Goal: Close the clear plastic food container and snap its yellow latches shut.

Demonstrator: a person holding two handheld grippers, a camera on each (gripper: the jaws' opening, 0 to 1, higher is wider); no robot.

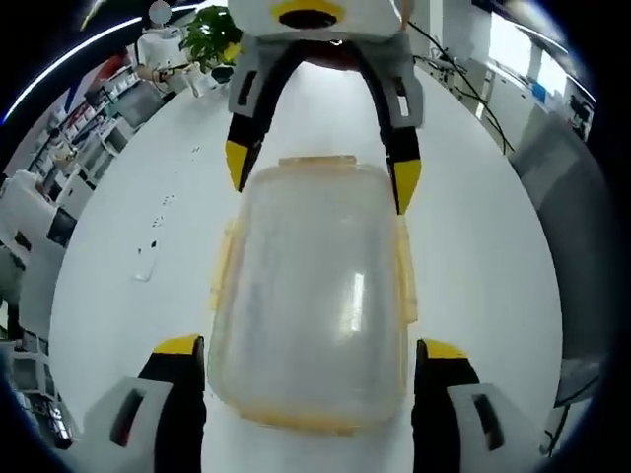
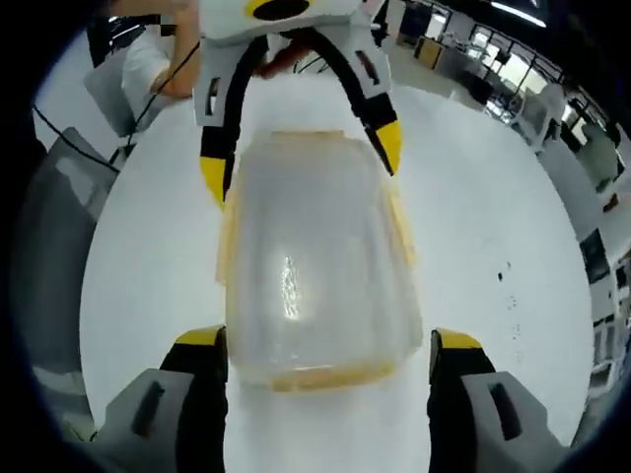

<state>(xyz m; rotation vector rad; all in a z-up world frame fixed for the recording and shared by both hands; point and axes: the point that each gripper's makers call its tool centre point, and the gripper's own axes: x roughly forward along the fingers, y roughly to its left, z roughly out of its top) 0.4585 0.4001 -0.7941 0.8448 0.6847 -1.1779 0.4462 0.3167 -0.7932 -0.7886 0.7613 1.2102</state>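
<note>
- Container (image 1: 311, 296), clear plastic with its lid on, lies flat on the white table (image 1: 493, 246), between the two grippers that face each other across it.
- Latches: in the left gripper view, yellow latches (image 1: 223, 266) run along the container's left and right sides and at its far and near ends; whether they are snapped down I cannot tell.
- Left gripper (image 1: 311, 347) has its jaws spread wide, one yellow-tipped jaw either side of the container's near end, just beside it; contact is not clear, and it grips nothing.
- Right gripper (image 1: 320, 172), seen across the container in the left gripper view, is likewise wide open, its yellow tips straddling the far corners.
- In the right gripper view, the right gripper (image 2: 325, 340) brackets the near end of the container (image 2: 311, 266) and the left gripper (image 2: 301, 148) the far end.
- Beyond the table in the left gripper view stands a green plant (image 1: 210, 34).
</note>
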